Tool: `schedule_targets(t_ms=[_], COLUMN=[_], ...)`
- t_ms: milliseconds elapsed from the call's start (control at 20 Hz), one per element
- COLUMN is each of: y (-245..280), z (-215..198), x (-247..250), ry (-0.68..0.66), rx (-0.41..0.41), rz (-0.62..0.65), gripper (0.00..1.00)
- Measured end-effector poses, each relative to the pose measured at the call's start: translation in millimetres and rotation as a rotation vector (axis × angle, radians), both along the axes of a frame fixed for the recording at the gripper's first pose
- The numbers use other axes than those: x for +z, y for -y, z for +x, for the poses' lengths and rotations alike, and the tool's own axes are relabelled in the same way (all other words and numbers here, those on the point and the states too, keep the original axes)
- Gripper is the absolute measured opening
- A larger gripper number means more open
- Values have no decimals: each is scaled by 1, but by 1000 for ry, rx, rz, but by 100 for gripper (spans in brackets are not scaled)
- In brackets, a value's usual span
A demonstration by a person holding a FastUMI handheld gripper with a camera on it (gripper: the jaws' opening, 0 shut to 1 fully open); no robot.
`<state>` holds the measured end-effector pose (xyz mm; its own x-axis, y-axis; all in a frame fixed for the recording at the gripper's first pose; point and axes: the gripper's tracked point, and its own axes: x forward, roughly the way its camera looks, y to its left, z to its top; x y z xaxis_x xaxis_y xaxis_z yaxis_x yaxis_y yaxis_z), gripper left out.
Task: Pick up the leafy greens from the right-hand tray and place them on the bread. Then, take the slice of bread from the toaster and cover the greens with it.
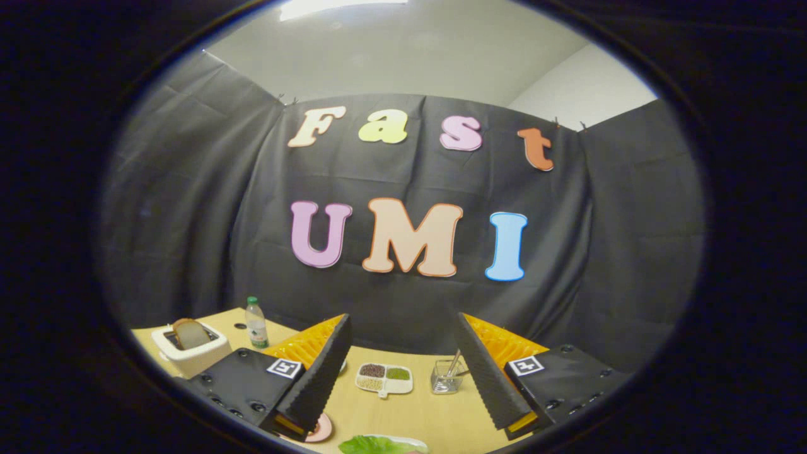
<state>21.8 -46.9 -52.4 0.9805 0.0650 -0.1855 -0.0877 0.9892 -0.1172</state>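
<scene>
In the gripper view my tongs [403,378] stand wide apart, holding nothing, raised above the wooden table [435,419]. The leafy greens [378,445] lie low between the fingers, nearer than their tips, on what I take to be a tray. I judge them light, limp and easily torn, so I would pinch a bunched fold gently. The bread slice [190,333] stands in the white toaster [189,356], well off beyond the left finger [318,369]; it looks stiff and crumbly.
</scene>
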Motion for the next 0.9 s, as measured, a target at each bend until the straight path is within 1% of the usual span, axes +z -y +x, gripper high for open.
schedule_targets(t_ms=[200,500,650,900], y=[10,10,1,-8], z=[-2,-13,-24,-54], x=[-25,-74,-106,-167], ry=[-87,-244,-338,-502], rx=[103,300,422,617], rz=[-75,-146,-178,-258], gripper=[100,99,99,98])
